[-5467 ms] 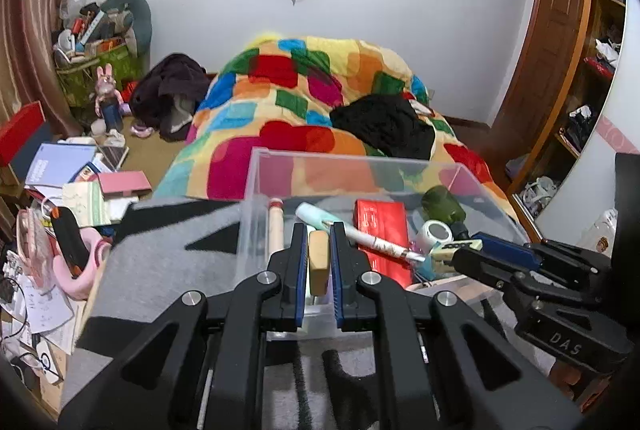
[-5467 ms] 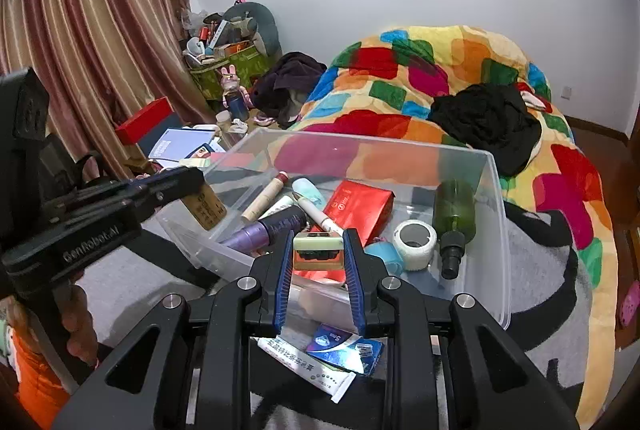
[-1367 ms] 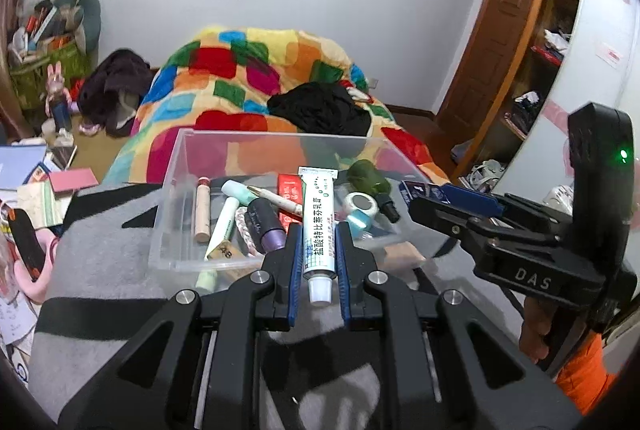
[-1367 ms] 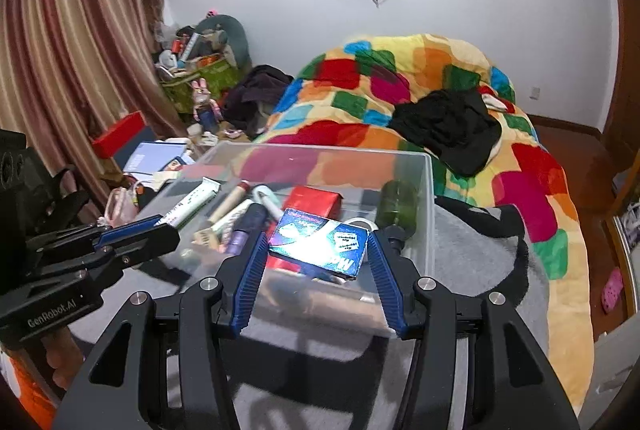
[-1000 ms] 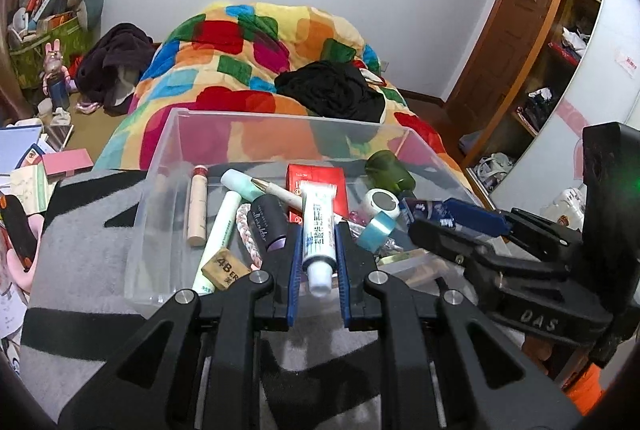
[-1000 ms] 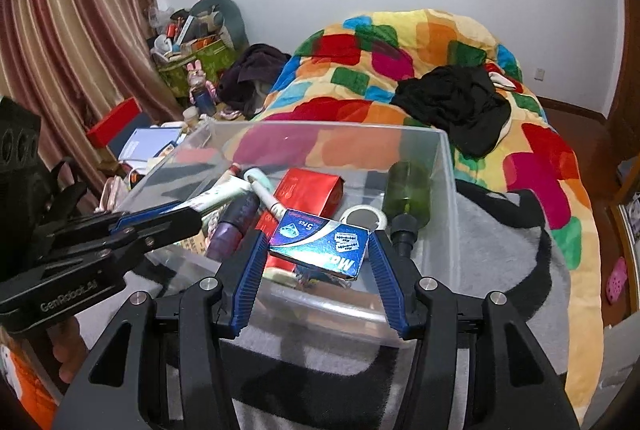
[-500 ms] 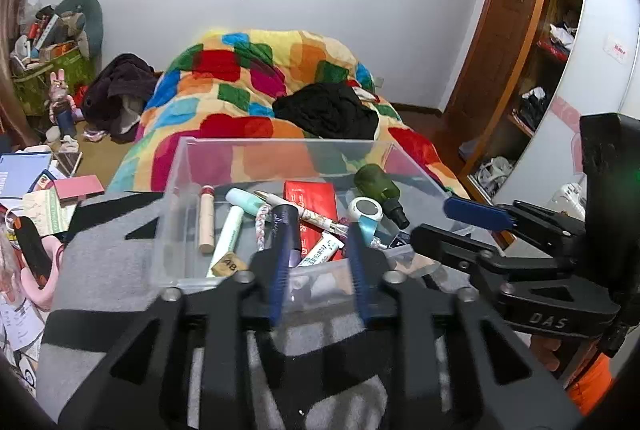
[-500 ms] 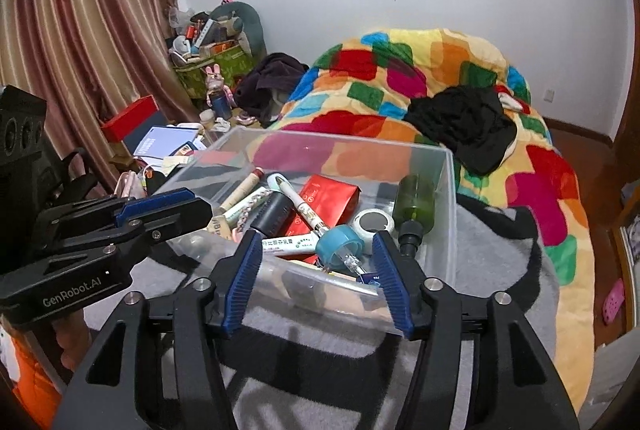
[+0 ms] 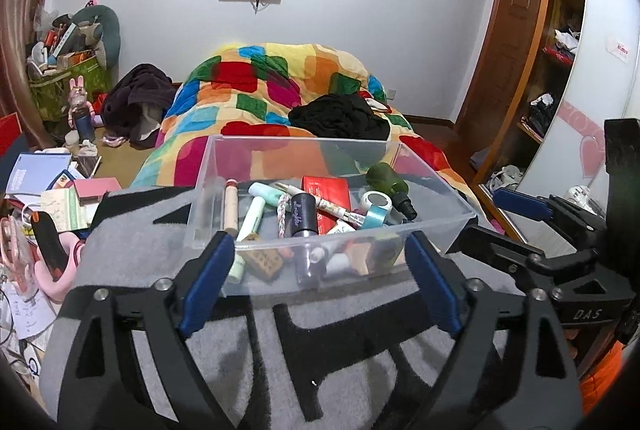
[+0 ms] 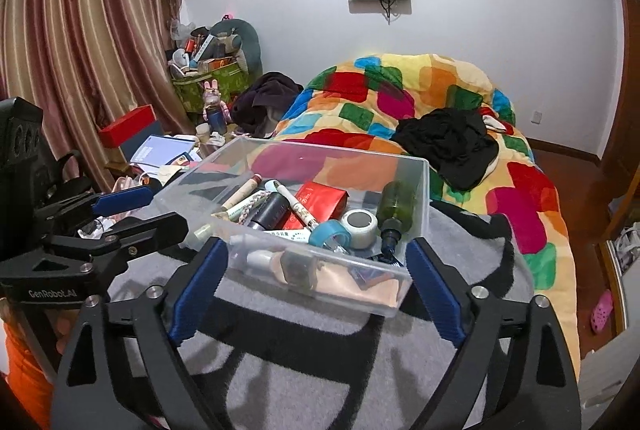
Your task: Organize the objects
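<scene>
Clear bin (image 9: 256,154) loaded, sitting on the grey-and-black blanket (image 9: 360,362) at the foot of the bed; both your grippers empty.

Inside the bin: red box (image 10: 320,200), green bottle (image 10: 396,204) along the right wall, white tape roll (image 10: 359,223) touching a blue one (image 10: 330,233), dark tube (image 9: 303,215), pens and tubes piled across each other. Your left gripper (image 9: 320,270) hangs just short of the bin's near wall, jaws spread wide, nothing between them. Your right gripper (image 10: 316,282) likewise, wide and holding nothing. Beyond the bin, the patchwork quilt (image 10: 400,98) with black clothing (image 10: 448,146) on it.
</scene>
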Demonstrator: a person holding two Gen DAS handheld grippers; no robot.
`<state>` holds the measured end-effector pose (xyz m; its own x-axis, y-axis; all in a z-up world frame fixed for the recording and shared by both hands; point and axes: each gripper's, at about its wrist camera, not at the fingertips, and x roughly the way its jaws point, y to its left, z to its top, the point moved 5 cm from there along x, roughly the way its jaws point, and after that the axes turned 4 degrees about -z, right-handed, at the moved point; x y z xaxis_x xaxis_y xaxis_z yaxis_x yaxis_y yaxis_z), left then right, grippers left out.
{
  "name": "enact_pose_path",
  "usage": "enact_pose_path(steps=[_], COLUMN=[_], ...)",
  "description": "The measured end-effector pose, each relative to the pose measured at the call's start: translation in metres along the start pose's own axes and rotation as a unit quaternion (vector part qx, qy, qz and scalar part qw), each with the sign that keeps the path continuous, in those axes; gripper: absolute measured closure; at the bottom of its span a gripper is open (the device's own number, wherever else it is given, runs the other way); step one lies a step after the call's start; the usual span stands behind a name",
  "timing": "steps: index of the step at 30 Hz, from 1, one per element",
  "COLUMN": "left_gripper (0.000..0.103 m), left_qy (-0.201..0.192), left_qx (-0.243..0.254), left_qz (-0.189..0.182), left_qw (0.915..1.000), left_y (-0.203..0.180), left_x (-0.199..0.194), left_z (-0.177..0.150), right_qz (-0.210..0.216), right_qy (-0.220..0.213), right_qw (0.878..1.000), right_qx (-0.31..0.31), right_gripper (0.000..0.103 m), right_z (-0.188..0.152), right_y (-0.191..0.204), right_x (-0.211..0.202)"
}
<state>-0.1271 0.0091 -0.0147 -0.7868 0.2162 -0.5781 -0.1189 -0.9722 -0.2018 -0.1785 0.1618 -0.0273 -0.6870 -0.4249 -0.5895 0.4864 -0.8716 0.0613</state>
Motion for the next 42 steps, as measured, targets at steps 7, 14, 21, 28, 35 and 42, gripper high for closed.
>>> enact_pose_path(steps=[7, 14, 21, 28, 35, 42], left_gripper=[0.011, 0.011, 0.011, 0.011, 0.011, 0.010], left_qy=[0.011, 0.018, 0.017, 0.016, 0.015, 0.015], left_qx=[-0.002, -0.007, -0.004, -0.004, -0.002, -0.002], left_qz=[0.005, 0.009, 0.010, 0.011, 0.011, 0.011], left_qw=[0.9999, 0.9998, 0.9998, 0.9998, 0.9998, 0.9998], left_y=[0.001, 0.002, 0.000, 0.000, 0.000, 0.000], left_x=[0.004, 0.008, 0.010, 0.010, 0.009, 0.009], left_z=[-0.010, -0.016, -0.016, -0.016, -0.016, -0.016], right_qz=[-0.002, 0.000, 0.000, 0.001, 0.002, 0.002], right_qy=[0.005, 0.009, 0.009, 0.009, 0.009, 0.009], right_qw=[1.000, 1.000, 1.000, 1.000, 1.000, 1.000], right_qx=[0.003, 0.004, 0.004, 0.006, 0.006, 0.006], right_gripper=[0.012, 0.012, 0.012, 0.012, 0.011, 0.011], right_z=[-0.008, -0.012, -0.012, -0.013, -0.013, -0.013], right_y=[-0.002, -0.003, -0.002, -0.002, -0.002, -0.002], right_x=[-0.001, 0.000, 0.001, 0.001, 0.001, 0.001])
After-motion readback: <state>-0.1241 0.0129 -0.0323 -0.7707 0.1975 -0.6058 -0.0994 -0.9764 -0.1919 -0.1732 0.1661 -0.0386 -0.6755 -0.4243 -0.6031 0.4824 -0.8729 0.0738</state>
